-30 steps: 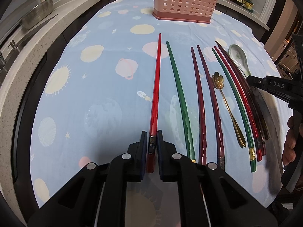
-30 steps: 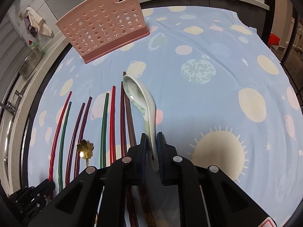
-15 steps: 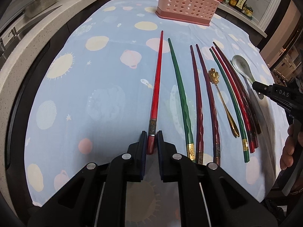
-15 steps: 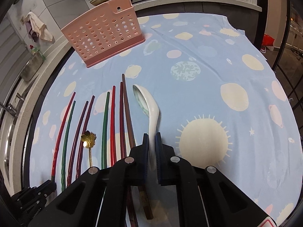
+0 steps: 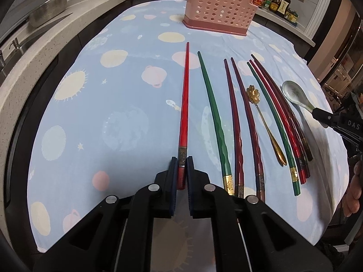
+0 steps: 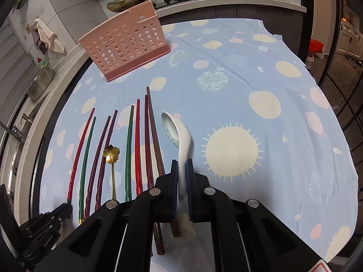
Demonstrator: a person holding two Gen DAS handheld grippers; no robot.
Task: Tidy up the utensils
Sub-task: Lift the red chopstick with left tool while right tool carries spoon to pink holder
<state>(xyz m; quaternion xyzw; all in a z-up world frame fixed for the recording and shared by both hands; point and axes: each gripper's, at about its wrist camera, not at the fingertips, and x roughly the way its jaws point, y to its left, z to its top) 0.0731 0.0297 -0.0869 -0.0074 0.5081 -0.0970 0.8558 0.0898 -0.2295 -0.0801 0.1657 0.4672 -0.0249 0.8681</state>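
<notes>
My left gripper (image 5: pixel 181 161) is closing on the near end of a red chopstick (image 5: pixel 185 102), pads pressing its gold band; the rest of the stick points toward the pink perforated basket (image 5: pixel 219 6). My right gripper (image 6: pixel 181 163) is shut on the handle of a white ceramic spoon (image 6: pixel 175 131), bowl pointing away, just right of the chopstick row. The left wrist view shows the spoon (image 5: pixel 292 93) and the right gripper (image 5: pixel 318 114) at far right. Green, maroon and red chopsticks (image 5: pixel 214 113) and a gold flower spoon (image 5: pixel 265 122) lie on the blue cloth.
The basket (image 6: pixel 124 45) stands upright at the far side of the cloth (image 6: pixel 249 68). A counter with a sink (image 5: pixel 20 45) runs along the left; bottles (image 5: pixel 276 3) and a stove sit behind. A person's fingers (image 5: pixel 355 195) show at the right edge.
The right gripper has drawn back and up with the spoon, which now sits to the right of the chopstick row, apart from it. The left gripper keeps hold of the red chopstick.
</notes>
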